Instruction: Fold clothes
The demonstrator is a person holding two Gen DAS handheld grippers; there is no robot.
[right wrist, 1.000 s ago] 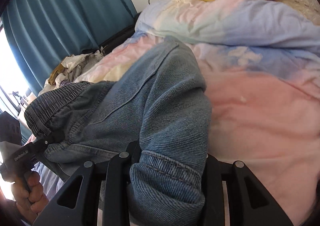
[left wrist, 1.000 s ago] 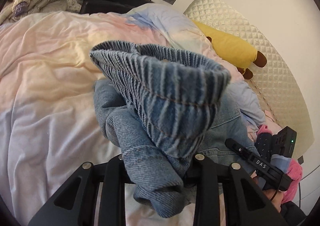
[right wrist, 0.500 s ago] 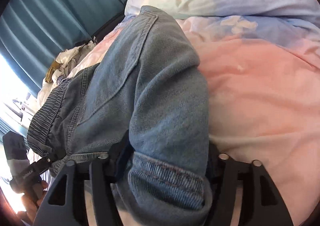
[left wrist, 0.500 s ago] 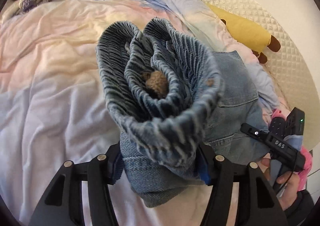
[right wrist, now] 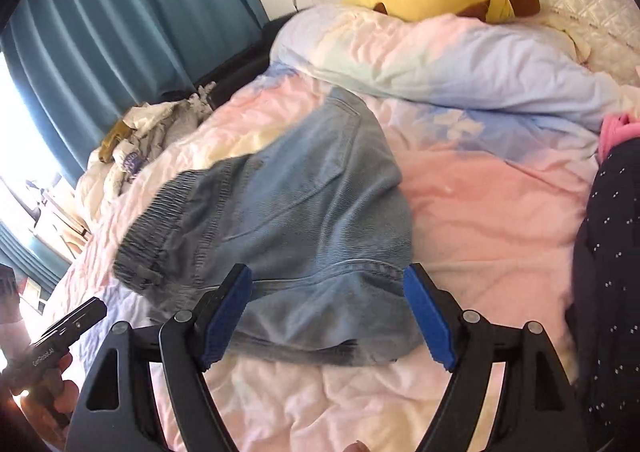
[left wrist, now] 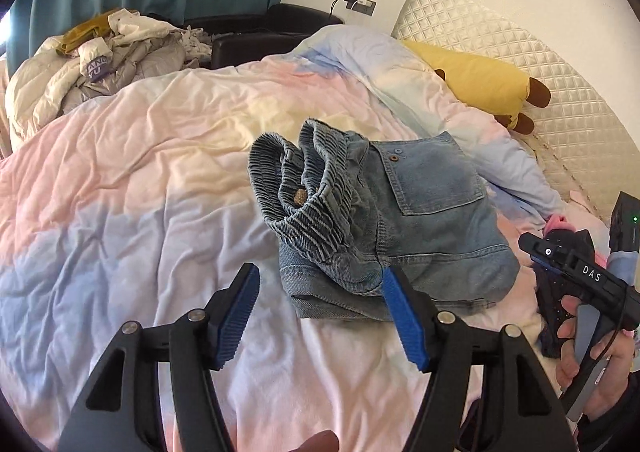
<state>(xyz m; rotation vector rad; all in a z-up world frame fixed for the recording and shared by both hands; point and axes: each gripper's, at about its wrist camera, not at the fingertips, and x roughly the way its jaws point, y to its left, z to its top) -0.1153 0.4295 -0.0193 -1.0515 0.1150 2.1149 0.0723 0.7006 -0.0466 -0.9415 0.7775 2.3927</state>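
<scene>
On the bed our folded denim shorts lie released; left gripper spread empty, right gripper opening, touching nothing. We judge this piece done; the heap of clothes remains.

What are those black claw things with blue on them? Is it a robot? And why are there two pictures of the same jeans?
No robot here. A person holds a grabbing tool in each hand, and each tool has a small camera looking out along its two fingers. That makes two pictures: one from the left gripper, one from the right gripper. The blue parts are grippy pads on the fingers. In each picture you can also spot the other tool at the edge, held in a hand.

Both cameras look at a bed with a pastel duvet. On it lie folded denim shorts. A yellow plush toy lies by the headboard, and a clothes pile waits at the far side.

Nothing is held: the left fingers stand apart, the right ones are opening, and the shorts lie loose.
</scene>
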